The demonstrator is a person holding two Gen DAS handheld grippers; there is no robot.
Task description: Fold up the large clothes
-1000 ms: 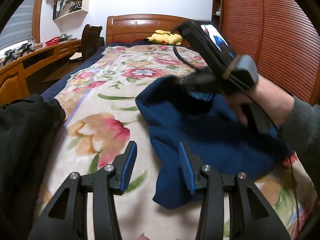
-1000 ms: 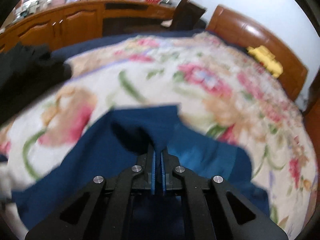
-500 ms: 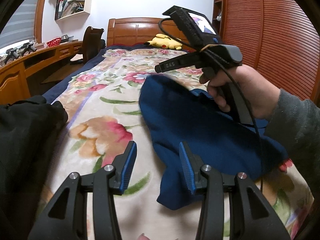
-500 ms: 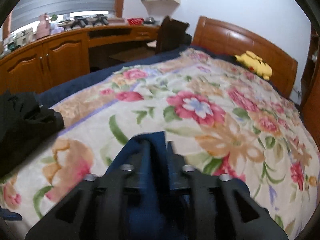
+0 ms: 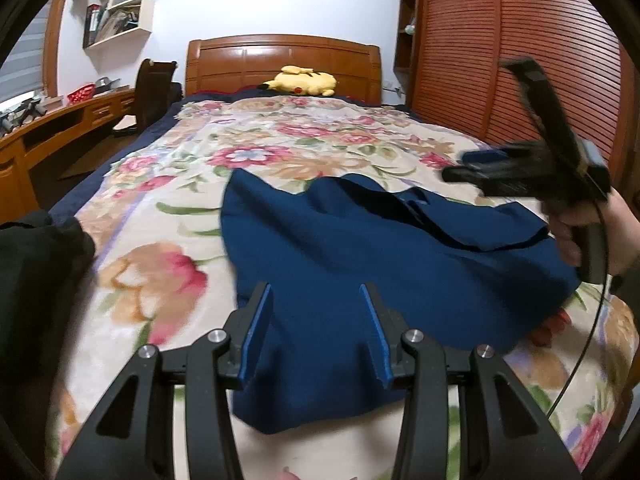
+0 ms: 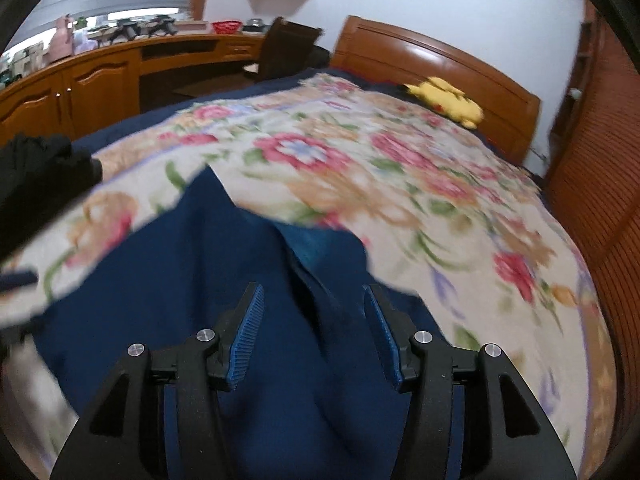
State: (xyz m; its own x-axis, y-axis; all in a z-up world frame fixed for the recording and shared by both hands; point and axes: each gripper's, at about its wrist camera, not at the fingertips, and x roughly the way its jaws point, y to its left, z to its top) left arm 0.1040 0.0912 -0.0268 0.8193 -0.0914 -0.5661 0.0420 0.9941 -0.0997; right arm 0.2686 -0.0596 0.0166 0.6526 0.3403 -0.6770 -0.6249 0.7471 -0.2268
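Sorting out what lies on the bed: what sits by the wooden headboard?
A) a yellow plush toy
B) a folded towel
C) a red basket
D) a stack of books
A: a yellow plush toy lies against the headboard, far beyond the blue garment.

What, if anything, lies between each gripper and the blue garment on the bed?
Nothing visible does. The left gripper hangs open right over the blue garment, with only air between. The right gripper, its jaws opening and nothing pinched between them, also looks straight down onto the cloth. The black clothes lie off to the side.
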